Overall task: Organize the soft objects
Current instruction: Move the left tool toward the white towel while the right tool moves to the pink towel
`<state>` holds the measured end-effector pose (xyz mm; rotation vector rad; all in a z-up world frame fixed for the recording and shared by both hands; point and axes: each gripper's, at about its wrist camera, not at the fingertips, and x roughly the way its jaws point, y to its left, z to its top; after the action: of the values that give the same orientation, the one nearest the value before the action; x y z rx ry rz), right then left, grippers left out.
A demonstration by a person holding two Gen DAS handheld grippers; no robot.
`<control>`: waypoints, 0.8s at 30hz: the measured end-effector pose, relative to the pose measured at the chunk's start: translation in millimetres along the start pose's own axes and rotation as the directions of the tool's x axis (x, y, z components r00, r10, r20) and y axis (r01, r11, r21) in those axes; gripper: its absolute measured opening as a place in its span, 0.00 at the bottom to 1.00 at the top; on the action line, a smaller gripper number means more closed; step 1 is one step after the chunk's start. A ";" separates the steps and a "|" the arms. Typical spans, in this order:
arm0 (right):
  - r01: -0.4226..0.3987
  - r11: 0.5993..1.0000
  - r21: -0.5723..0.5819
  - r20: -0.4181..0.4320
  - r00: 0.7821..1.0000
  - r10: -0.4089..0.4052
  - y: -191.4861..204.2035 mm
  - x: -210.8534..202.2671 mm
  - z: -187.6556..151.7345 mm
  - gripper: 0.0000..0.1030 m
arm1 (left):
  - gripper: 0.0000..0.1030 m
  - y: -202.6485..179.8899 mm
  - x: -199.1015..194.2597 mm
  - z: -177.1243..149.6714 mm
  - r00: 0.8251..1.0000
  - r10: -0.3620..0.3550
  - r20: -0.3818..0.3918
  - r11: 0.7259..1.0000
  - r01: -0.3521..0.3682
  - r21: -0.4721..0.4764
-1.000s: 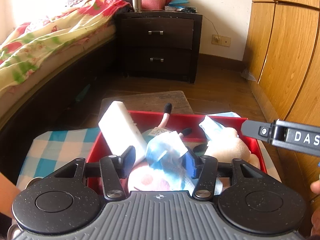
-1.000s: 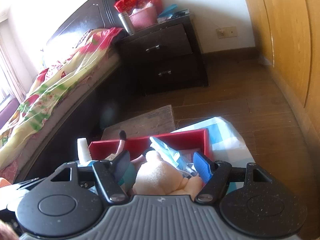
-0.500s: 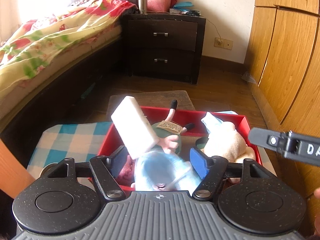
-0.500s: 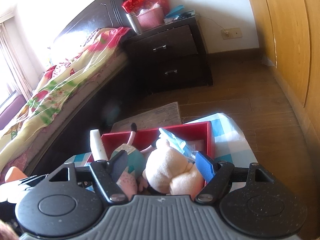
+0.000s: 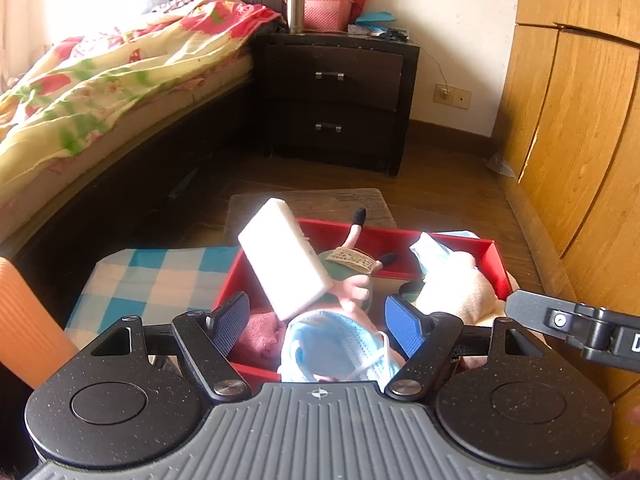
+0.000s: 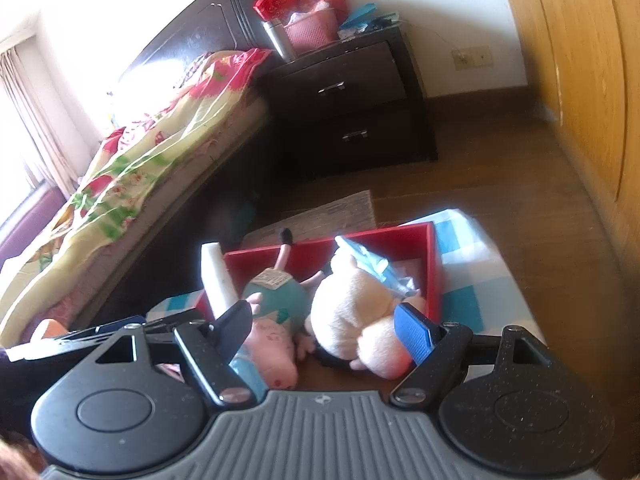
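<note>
A red box sits on a blue-and-white checked cloth. It holds a white sponge block leaning on its left wall, a pink pig doll in a teal dress, a cream plush toy, a blue plastic packet and a light blue face mask. My left gripper is open and empty above the mask. My right gripper is open and empty above the two plush toys.
A bed with a flowered quilt runs along the left. A dark nightstand stands at the back. Wooden wardrobe doors line the right. A flat cardboard piece lies on the floor behind the box. An orange roll is at the left edge.
The left gripper has let go of the blue face mask, which now lies in the box, and has opened. Both grippers have lifted and drawn back from the box.
</note>
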<state>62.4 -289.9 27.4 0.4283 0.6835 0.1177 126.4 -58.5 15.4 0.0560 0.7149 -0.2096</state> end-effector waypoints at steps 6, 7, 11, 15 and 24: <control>-0.015 1.000 0.000 -0.020 1.000 0.015 3.6 -10.7 -11.5 0.56 | 0.73 1.0 -19.0 -7.6 1.000 -0.012 0.005 1.000 0.012 -0.011; -0.017 1.000 -0.002 -0.029 0.999 0.017 4.5 -12.7 -15.5 0.56 | 0.73 1.5 -21.9 -11.9 1.000 -0.016 -0.004 1.000 0.015 -0.012; -0.019 1.000 -0.022 -0.081 0.997 0.018 8.6 -16.2 -36.8 0.56 | 0.73 1.5 -30.7 -34.3 0.999 -0.029 -0.038 1.000 0.028 -0.012; -0.014 0.999 -0.048 -0.146 0.989 0.007 10.9 -16.0 -58.7 0.56 | 0.71 -1.3 -35.1 -61.1 0.994 -0.038 -0.102 0.999 0.037 -0.016; 0.051 0.997 -0.062 -0.237 0.969 -0.064 -8.5 -30.2 -105.0 0.57 | 0.69 -16.4 -17.9 -110.3 0.967 -0.061 -0.247 0.998 0.063 -0.002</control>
<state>-27.8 -268.8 -31.1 0.3429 0.9275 0.1344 38.8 -58.0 -55.8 0.0660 0.9655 -0.2676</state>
